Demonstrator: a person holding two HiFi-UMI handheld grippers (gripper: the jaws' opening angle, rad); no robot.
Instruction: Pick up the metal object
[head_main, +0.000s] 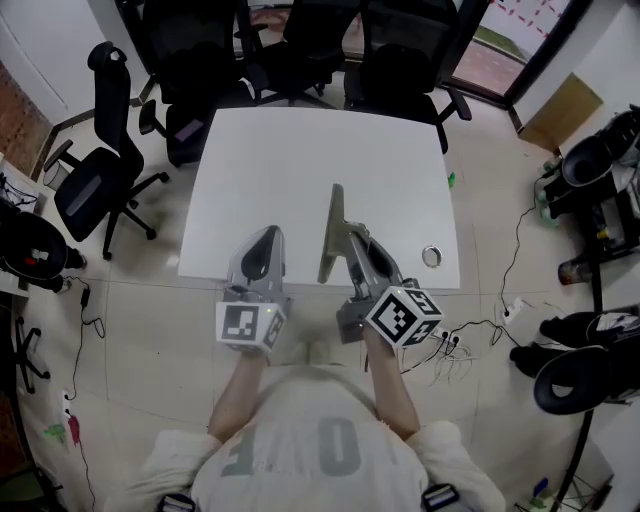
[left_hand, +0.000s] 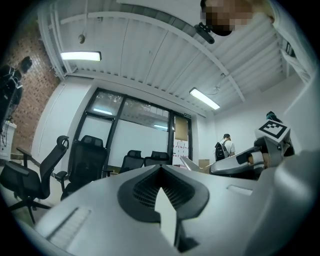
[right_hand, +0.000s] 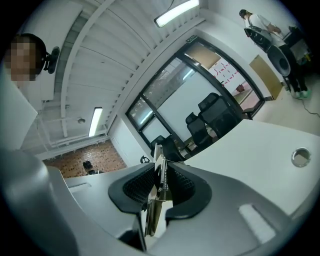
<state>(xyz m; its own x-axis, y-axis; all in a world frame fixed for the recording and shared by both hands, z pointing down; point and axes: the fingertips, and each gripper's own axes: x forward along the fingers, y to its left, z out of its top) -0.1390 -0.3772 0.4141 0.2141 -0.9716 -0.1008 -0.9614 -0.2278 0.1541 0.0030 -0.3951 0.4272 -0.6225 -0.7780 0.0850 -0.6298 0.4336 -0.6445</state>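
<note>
White table (head_main: 400, 170) fills the middle of the head view, on a pale tiled floor, with black office chairs (head_main: 100, 180) along its far edge and left side. A small metal ring (head_main: 431, 256) lies near the table's near right corner, well apart from both grippers.

The right gripper (head_main: 352, 238) pinches the metal object (head_main: 333, 225), a long, thin, flat piece. In the head view its long axis runs away from the person over the table's near half. The far end points toward the chairs and the near end sits just by the table's front edge, leaning slightly left. In the right gripper view the metal object (right_hand: 159, 185) stands edge-on between the ribbed pads (right_hand: 137, 187), which press on both its faces. A small coil spring shows along it. It runs in line with the jaws and reaches past their tips, its far end pointing up at the dark windows, above the table's surface. The ring (right_hand: 300, 156) shows far right on the table there.

The left gripper (head_main: 266, 235) is just left of the right one, aimed the same way. In the left gripper view its jaws are pressed together at the tips with nothing between them, and the left gripper (left_hand: 160, 169) faces the ceiling lights and window wall.
</note>
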